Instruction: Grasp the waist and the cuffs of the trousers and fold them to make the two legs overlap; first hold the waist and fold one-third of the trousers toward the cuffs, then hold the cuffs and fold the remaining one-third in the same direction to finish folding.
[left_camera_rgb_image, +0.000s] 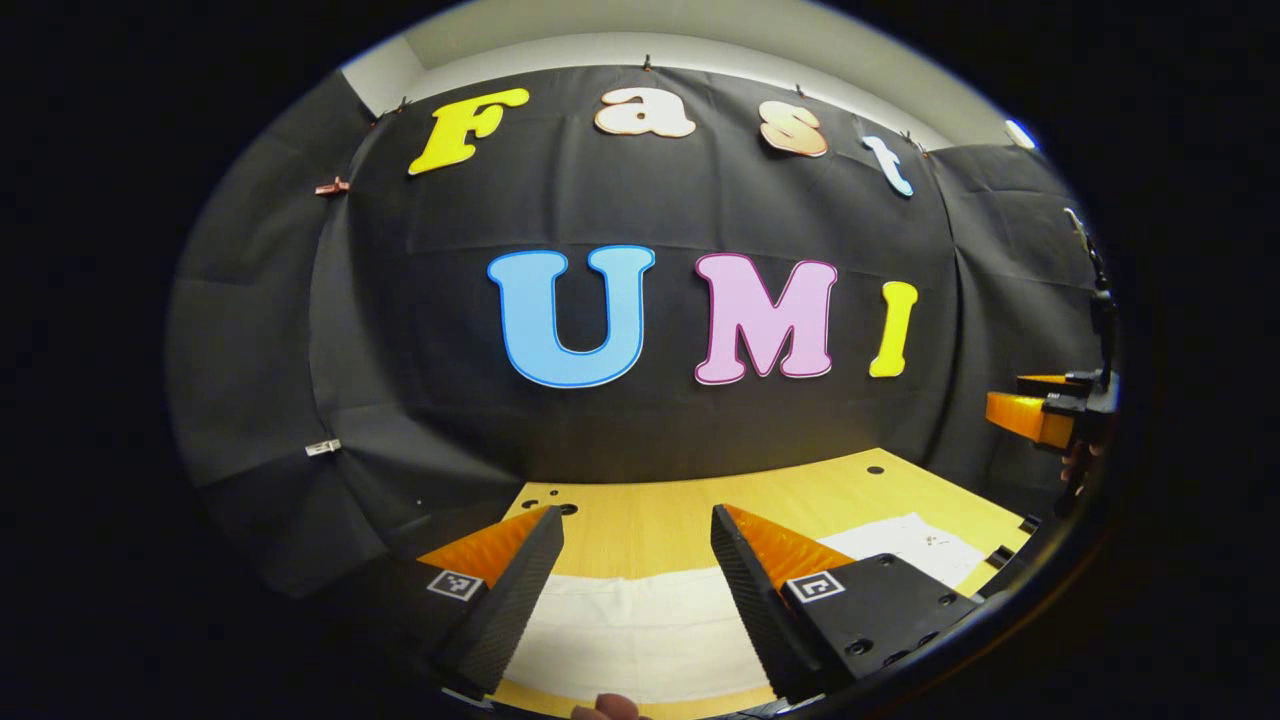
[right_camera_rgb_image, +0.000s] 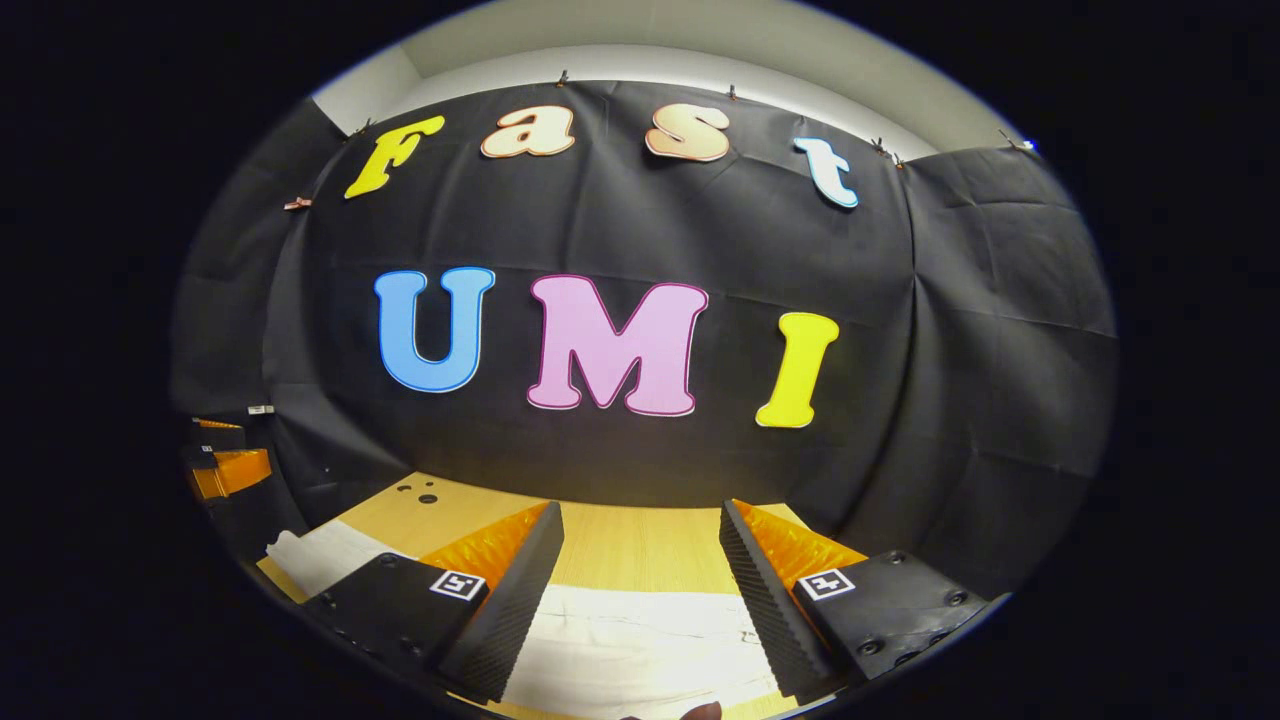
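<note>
- Below and between the parted fingers of the left claw (left_camera_rgb_image: 637, 525), the white trousers (left_camera_rgb_image: 640, 630) are seen lying flat on the wooden table (left_camera_rgb_image: 660, 510).
- Under the right claw (right_camera_rgb_image: 640, 520) the trousers (right_camera_rgb_image: 640, 645) are seen too, stretching off to its left.
- Both claws are held wide open above the cloth, with nothing gripped.
- At the far right of the left gripper view, the other claw is seen; a fingertip (left_camera_rgb_image: 605, 708) is glimpsed at the bottom edge.
</note>
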